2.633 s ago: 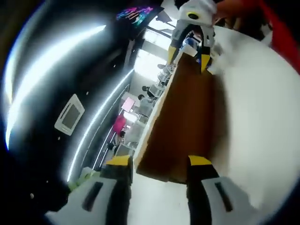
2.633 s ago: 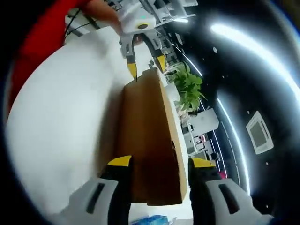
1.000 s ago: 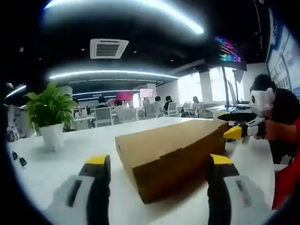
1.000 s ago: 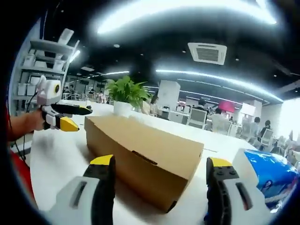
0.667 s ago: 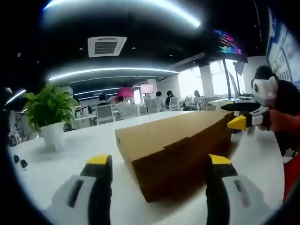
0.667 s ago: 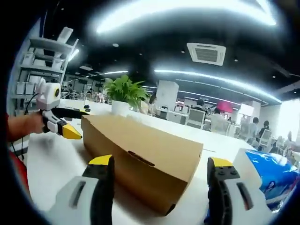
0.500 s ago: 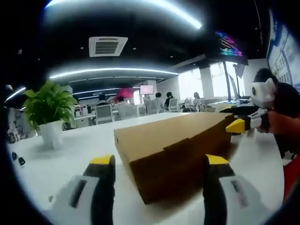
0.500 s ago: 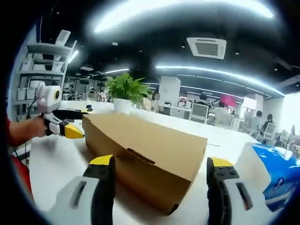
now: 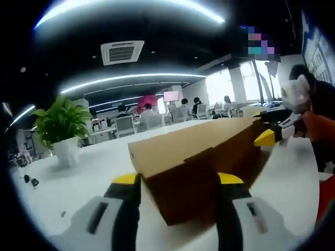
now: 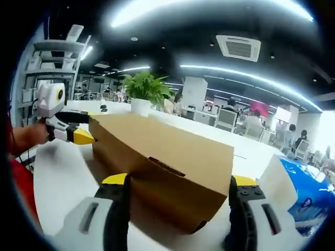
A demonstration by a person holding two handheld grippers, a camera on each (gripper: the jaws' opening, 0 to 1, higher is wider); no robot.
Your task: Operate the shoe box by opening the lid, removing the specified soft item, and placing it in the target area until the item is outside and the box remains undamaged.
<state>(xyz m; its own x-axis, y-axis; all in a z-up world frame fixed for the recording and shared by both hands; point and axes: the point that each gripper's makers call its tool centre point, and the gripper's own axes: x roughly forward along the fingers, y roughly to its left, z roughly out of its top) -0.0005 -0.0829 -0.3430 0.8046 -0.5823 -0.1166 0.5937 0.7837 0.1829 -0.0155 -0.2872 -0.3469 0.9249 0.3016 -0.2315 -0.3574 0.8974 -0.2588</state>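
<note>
One shoe box (image 9: pixel 193 157) sits on a white office table (image 9: pixel 78 178).

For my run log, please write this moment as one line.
box: cardboard shoe box, lid shut | left tool: open, straddling one end | right tool: open, straddling other end | table: white
</note>
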